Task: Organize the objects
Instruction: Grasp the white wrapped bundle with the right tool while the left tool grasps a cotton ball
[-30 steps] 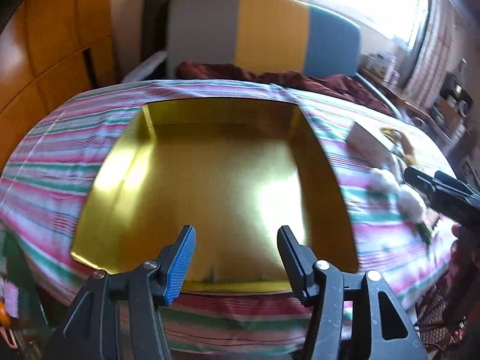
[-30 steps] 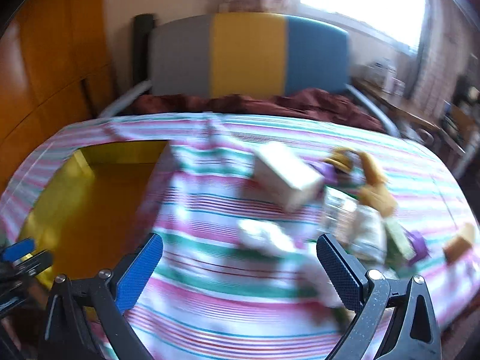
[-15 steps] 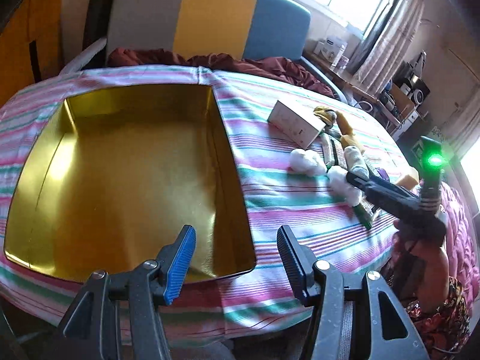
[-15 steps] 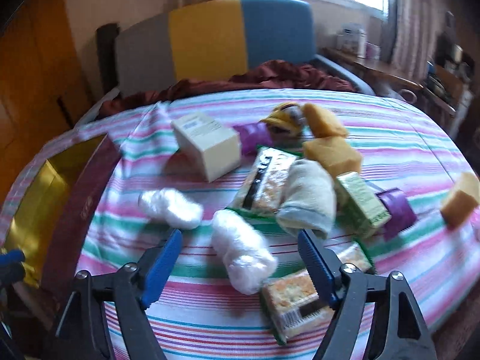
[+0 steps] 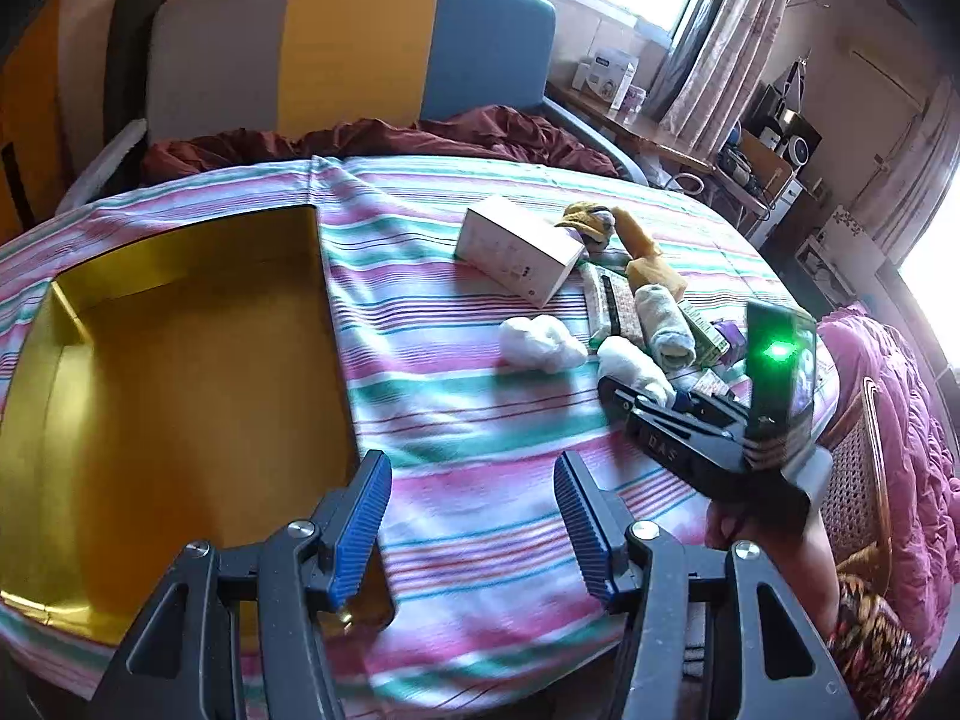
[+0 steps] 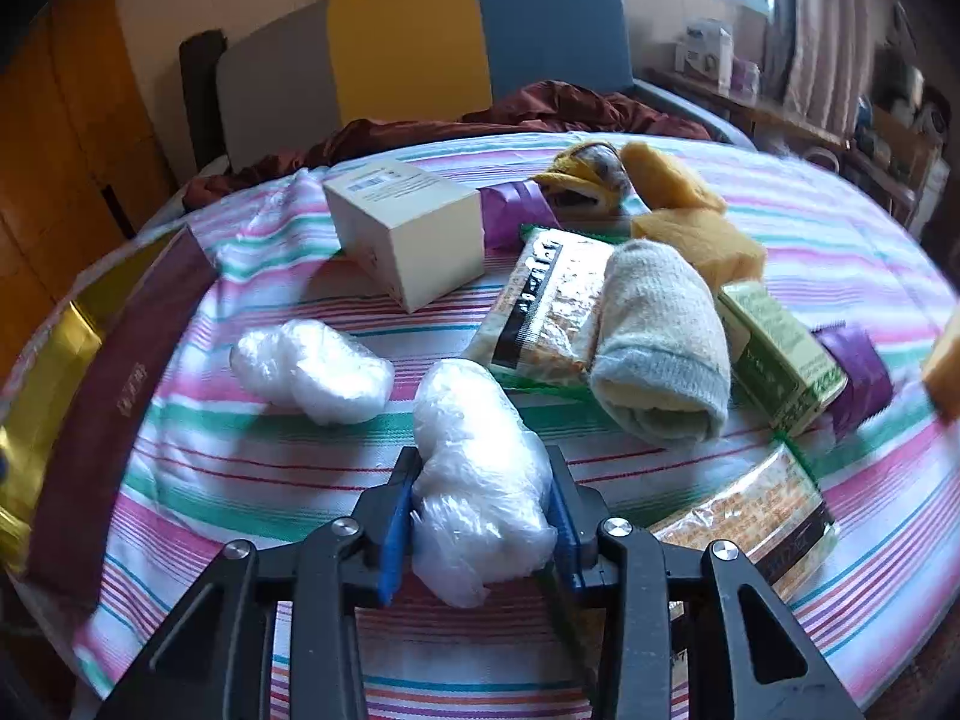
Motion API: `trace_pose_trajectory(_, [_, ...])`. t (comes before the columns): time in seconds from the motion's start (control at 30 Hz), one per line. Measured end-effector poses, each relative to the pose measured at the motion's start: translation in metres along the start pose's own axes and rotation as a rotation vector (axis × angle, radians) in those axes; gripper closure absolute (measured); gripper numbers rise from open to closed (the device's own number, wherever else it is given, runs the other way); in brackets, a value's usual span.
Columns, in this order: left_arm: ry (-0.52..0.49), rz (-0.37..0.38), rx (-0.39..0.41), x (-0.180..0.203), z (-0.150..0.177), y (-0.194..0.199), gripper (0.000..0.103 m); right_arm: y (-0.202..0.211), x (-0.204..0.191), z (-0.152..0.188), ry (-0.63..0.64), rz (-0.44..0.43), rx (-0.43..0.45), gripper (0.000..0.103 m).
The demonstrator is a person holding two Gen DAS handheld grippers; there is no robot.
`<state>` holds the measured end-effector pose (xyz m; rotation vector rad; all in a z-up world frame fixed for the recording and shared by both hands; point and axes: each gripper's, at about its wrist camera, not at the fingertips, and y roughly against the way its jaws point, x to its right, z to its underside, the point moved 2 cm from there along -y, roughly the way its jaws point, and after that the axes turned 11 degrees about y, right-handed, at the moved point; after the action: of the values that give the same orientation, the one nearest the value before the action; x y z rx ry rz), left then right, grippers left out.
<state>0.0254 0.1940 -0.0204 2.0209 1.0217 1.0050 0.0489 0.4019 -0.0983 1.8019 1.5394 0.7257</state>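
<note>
Gleaming gold tray (image 5: 180, 360) seemingly holds nothing; right gripper (image 6: 480, 516) pinches plastic bundle (image 6: 474, 468).

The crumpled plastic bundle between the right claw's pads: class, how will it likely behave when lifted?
The plastic bundle looks like scrunched clear film, so it is probably very light. It bulges around the right claw, whose pads have just closed on it, so it likely squashes rather than resists. Its glossy wrinkled surface may slip or spring back, so it could work loose.

Objects (image 5: 624, 300) right of box (image 5: 180, 360)
</note>
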Motion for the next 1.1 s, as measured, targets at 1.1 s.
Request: trace_pose_trajectory(1.1, [0.022,0.032,-0.116,0.039,-0.051,-0.137,0.051,0.007,0.006,0.01,-0.039,0.023,0.016,0.065])
